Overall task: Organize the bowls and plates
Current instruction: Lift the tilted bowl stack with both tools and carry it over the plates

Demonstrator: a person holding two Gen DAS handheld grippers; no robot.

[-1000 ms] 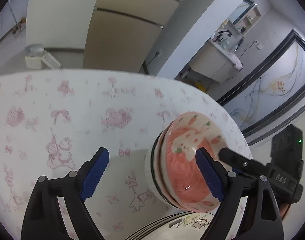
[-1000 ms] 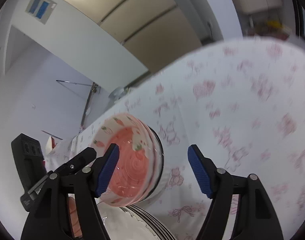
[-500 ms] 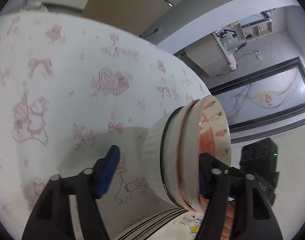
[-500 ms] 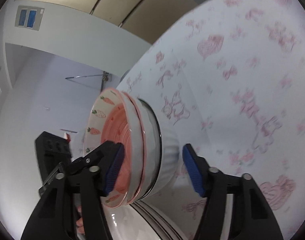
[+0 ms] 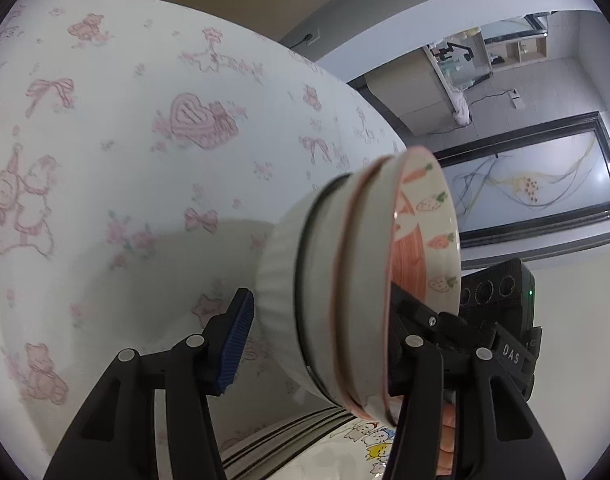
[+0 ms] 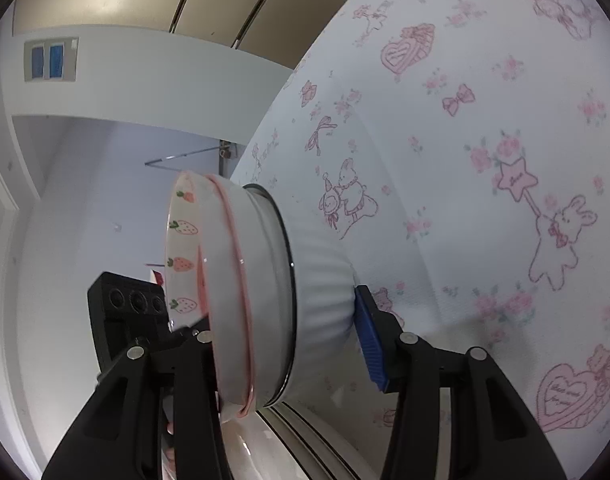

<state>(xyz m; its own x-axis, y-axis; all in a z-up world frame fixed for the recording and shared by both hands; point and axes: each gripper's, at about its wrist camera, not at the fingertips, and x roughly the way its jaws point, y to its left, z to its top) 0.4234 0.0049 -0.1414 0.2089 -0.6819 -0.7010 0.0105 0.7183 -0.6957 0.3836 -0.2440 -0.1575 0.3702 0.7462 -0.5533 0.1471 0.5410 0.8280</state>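
Observation:
A stack of three nested bowls [image 5: 345, 280] [image 6: 257, 280] shows side-on in both views: a ribbed white bowl at the base, a black-rimmed one, and a pink bowl with carrots and strawberries on top. My left gripper [image 5: 321, 312] straddles the stack and its jaws are closing. Its blue pad [image 5: 235, 344] stands a little off the ribbed base, and the other finger is hidden in the top bowl. My right gripper [image 6: 281, 312] straddles it from the opposite side, jaws also closing, with its blue pad [image 6: 367, 336] right at the ribbed base.
A stack of plates [image 5: 285, 436] [image 6: 305, 440] with dark-lined rims lies just below the bowls. The table's white cloth with pink prints [image 5: 125, 140] [image 6: 465, 140] spreads beyond them. The table edge drops off toward a doorway and a dark-framed glass door [image 5: 525, 184].
Both grippers have sunk and rolled, so the bowls went from mouth-on to side-on. Both pairs of jaws have narrowed around the stack, and the blue pads now stand near its base.

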